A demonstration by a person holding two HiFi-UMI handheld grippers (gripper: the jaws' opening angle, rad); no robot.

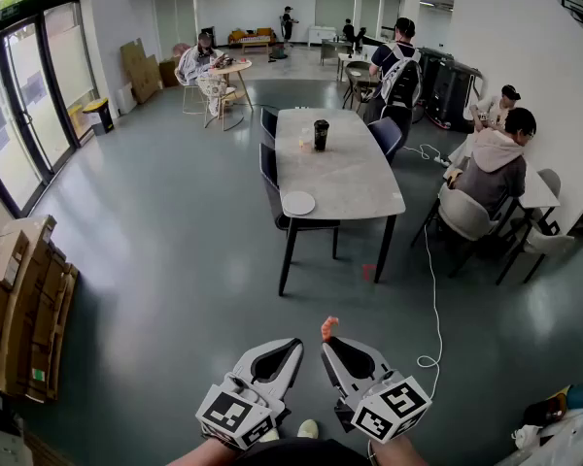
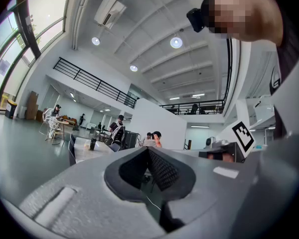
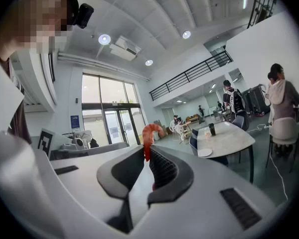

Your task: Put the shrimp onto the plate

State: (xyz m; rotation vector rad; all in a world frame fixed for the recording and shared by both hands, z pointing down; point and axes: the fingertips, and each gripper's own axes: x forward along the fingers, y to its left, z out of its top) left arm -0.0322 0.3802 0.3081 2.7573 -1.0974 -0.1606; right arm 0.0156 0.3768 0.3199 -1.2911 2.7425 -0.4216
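An orange shrimp sticks up from the tips of my right gripper, which is shut on it low in the head view. In the right gripper view the curled shrimp stands pinched between the jaws of the right gripper. My left gripper is beside it, shut with nothing in it; the left gripper view shows its jaws meeting at the left gripper's tip. A white plate lies on the near left corner of a long grey table, well ahead of both grippers. The same plate shows in the right gripper view.
A dark cup stands further along the table. Dark chairs line its left side. People sit at a table on the right, with a white cable on the floor. Cardboard boxes are stacked at left. Grey floor lies between me and the table.
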